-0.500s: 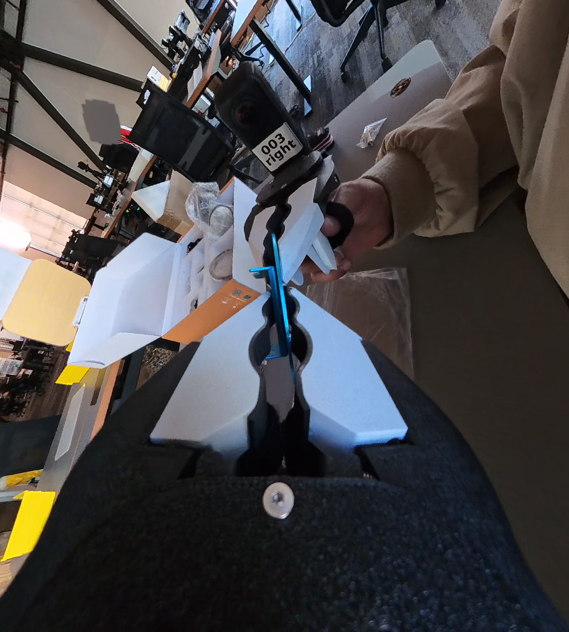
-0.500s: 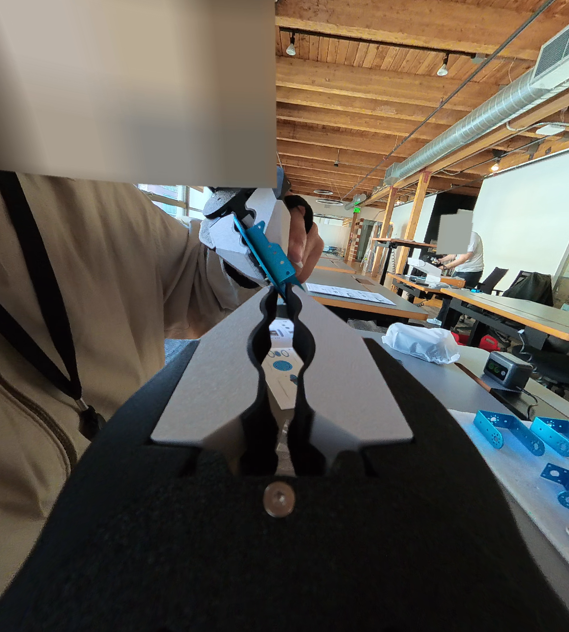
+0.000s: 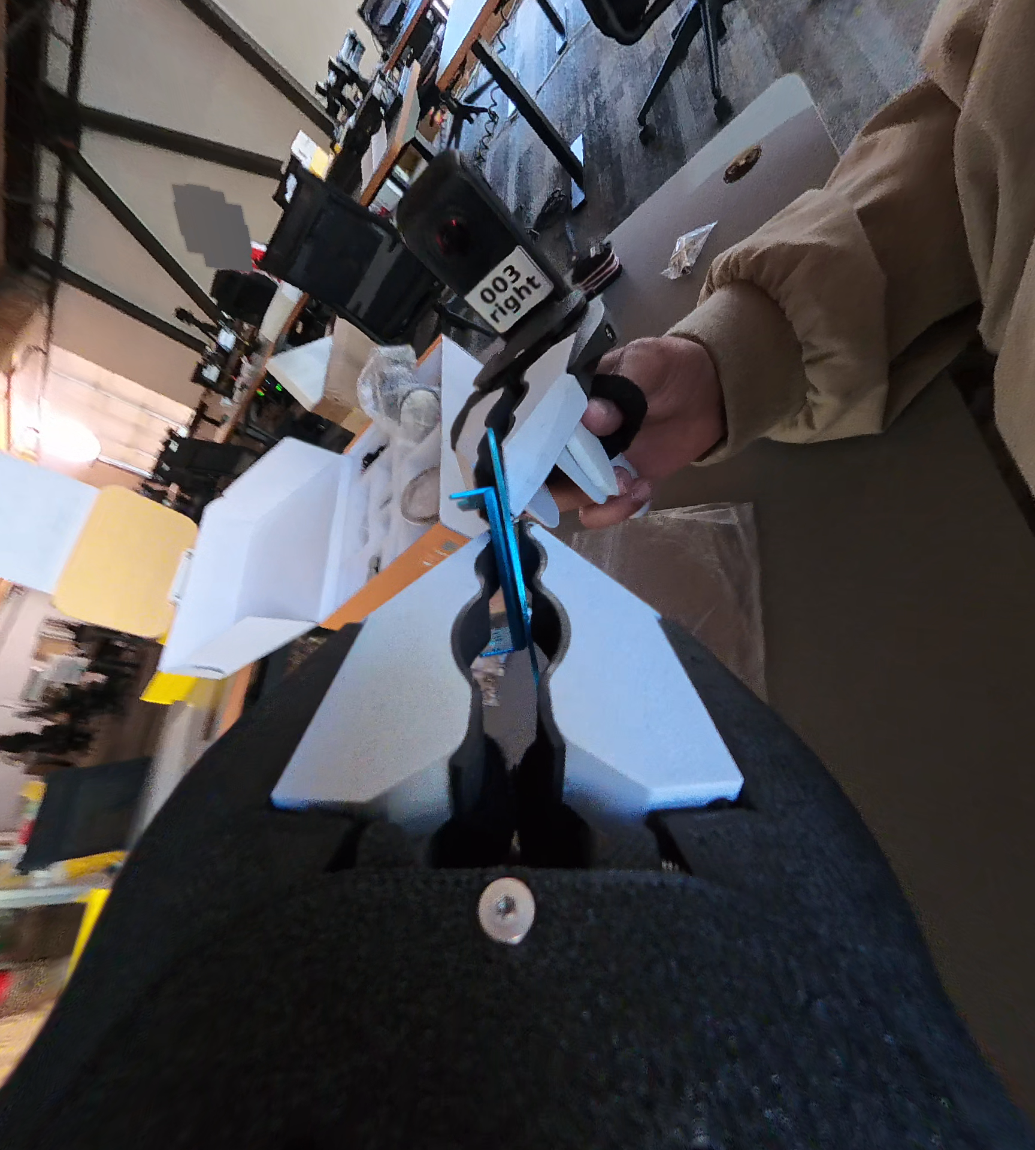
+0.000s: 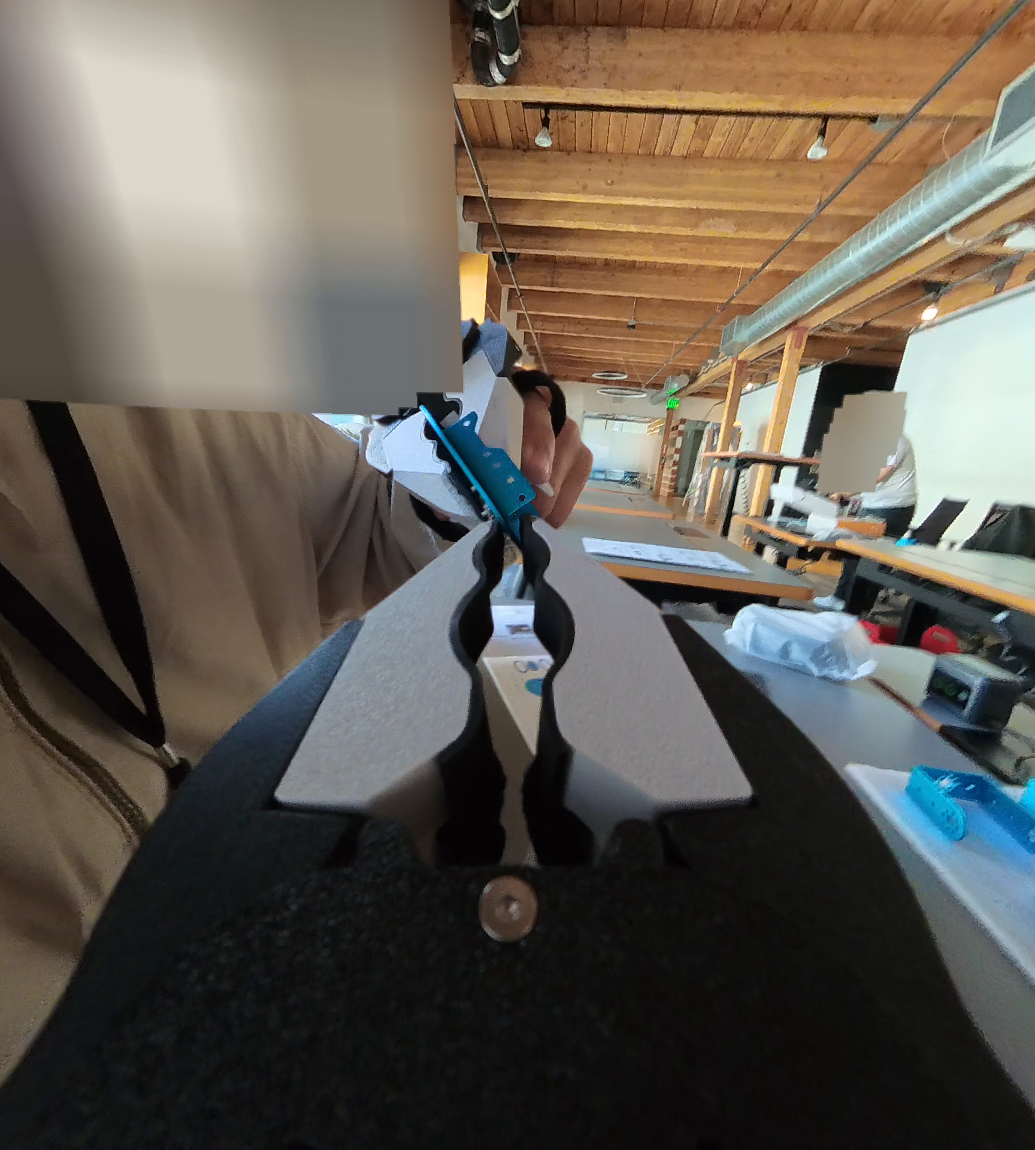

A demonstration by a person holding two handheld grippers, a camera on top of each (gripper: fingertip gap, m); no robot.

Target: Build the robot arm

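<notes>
L gripper [image 3: 505, 547]: jaws pinching blue bracket [image 3: 507, 560], held in the air between both grippers | R gripper [image 4: 512, 529]: jaw tips pressed on the bracket's other end, apparently gripping it | hand [image 3: 658, 429] on R gripper | near: open white box [image 3: 266, 547], more blue brackets [image 4: 975, 803] on table [image 4: 863, 715]

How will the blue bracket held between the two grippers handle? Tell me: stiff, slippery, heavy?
Probably stiff: the blue bracket spans straight between the left gripper and the right gripper without sagging. Likely light for its size, since it is a thin, perforated strip with bent ends. Possibly slippery: its finish looks smooth and glossy, and the right gripper pinches only its end.
</notes>
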